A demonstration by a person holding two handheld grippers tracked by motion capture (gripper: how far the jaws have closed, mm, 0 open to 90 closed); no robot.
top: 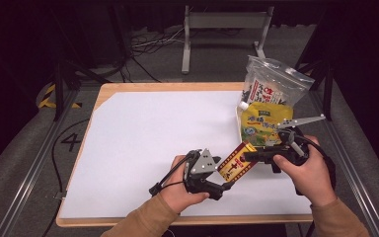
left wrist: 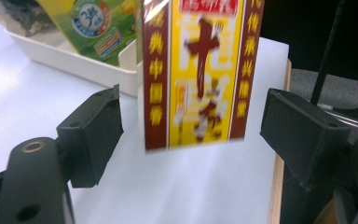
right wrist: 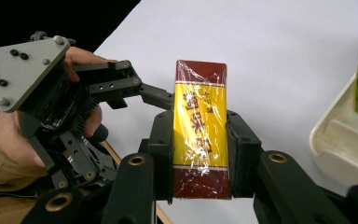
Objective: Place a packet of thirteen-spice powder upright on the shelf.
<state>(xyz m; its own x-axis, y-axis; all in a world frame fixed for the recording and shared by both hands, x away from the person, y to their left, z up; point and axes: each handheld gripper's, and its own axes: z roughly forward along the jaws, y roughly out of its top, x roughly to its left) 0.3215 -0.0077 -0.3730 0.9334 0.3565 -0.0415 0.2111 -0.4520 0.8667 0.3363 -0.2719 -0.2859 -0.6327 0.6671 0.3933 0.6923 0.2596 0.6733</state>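
Right hand-held gripper (right wrist: pixel 200 154) clamps the red-yellow box (right wrist: pixel 200 130) above the white tabletop (top: pixel 143 133), dark room behind.

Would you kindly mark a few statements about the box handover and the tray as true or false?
1. The right gripper clamps the red and yellow box. True.
2. The left gripper also presses on the box. False: its jaws stand apart from the box on both sides.
3. The white tray holds packets. True.
4. The box lies flat on the table. False: it is held above it.
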